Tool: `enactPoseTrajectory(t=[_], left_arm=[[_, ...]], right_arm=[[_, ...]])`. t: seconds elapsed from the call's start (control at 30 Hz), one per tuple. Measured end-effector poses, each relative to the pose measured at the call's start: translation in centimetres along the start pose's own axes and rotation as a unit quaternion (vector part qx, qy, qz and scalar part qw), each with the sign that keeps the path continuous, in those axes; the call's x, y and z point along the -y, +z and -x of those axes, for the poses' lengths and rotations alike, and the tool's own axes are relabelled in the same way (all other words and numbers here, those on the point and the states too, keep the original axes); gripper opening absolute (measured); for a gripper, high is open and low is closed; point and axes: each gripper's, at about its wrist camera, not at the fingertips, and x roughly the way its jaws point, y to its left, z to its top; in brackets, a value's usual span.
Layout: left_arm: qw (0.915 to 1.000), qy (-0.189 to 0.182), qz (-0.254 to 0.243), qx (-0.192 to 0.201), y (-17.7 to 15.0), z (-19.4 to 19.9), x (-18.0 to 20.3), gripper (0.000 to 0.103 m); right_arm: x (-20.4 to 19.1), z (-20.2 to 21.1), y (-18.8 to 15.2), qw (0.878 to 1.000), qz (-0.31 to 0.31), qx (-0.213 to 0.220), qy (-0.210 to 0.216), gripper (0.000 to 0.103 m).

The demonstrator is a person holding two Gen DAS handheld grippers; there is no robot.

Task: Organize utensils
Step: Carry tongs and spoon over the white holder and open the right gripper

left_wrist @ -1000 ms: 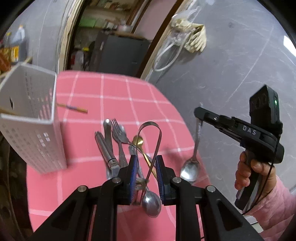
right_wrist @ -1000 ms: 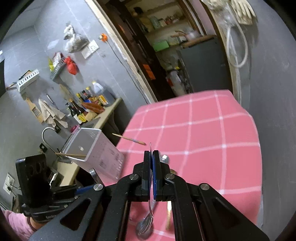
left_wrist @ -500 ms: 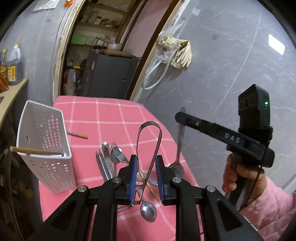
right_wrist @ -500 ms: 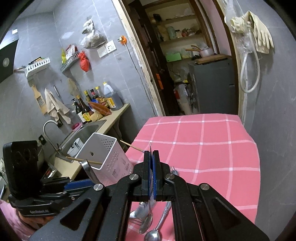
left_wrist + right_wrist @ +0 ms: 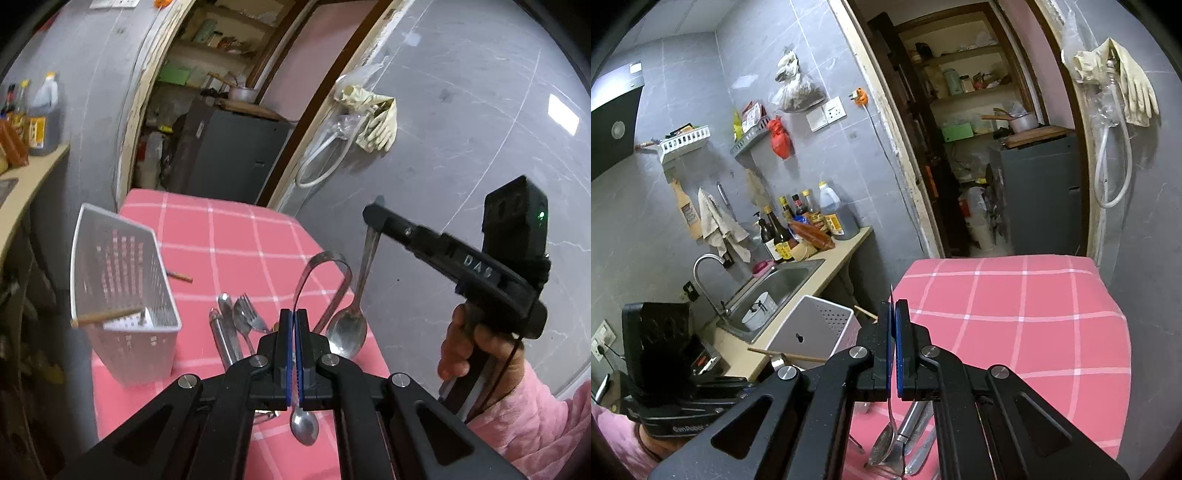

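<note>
Leftmost, along the grey tiled wall, a steel sink (image 5: 783, 280) has bottles (image 5: 798, 229) standing beside it. Next comes the worktop (image 5: 229, 240) under a pink checked cloth. At its left edge stands a white perforated caddy (image 5: 122, 280), tilted in the left wrist view, with one chopstick (image 5: 107, 316) poking out of it; a second chopstick (image 5: 179, 276) lies on the cloth just behind it. Right of the caddy a knife (image 5: 221, 339) and a fork (image 5: 247, 314) lie side by side. The left hand-held gripper (image 5: 294, 317) has just been closing. Its pads are now pressed together on one leg of the metal tongs (image 5: 325, 258), while the other leg passes outside the right pad. A small spoon (image 5: 304, 424) lies on the cloth below. Further right, the right hand-held gripper (image 5: 894, 310) pinches a large spoon (image 5: 347, 328) by its handle, bowl hanging down over the worktop's right edge. A hand (image 5: 465, 343) in a pink sleeve (image 5: 535, 406) holds that gripper. Behind, an open doorway shows shelves and a grey cabinet (image 5: 229, 151); rubber gloves (image 5: 373, 118) hang on its right.
</note>
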Motion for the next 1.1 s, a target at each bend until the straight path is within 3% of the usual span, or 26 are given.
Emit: enactPoseTrajectory(t=[0.23,0.4,0.63,0.8,0.9,1.1], left_arm=[[0.9999,0.005,0.015,0.005,-0.2,0.3,-0.3,0.002],[0.9981,0.017,0.02,0.055,3.1,3.5,-0.5,0.002],[0.9875,0.084,0.021,0.131,8.1,7.8,-2.8,0.002],[0.9826,0.118,0.011,0.143,8.0,6.9,-5.1,0.002],[0.9827,0.12,0.016,0.14,7.1,5.7,-6.4,0.002],[0.9823,0.137,0.022,0.125,5.2,4.2,-7.8,0.002]], right_arm=[[0.7,0.1,0.3,1.0,-0.012,0.009,0.005,0.002],[-0.6,-0.9,3.2,0.997,-0.018,0.065,0.037,0.002],[-5.3,-5.7,5.3,0.991,0.009,0.113,0.072,0.002],[-8.4,-9.9,4.4,0.991,0.051,0.102,0.07,0.002],[-9.3,-11.9,3.3,0.992,0.066,0.081,0.074,0.002],[-9.3,-13.2,1.2,0.993,0.074,0.045,0.081,0.002]])
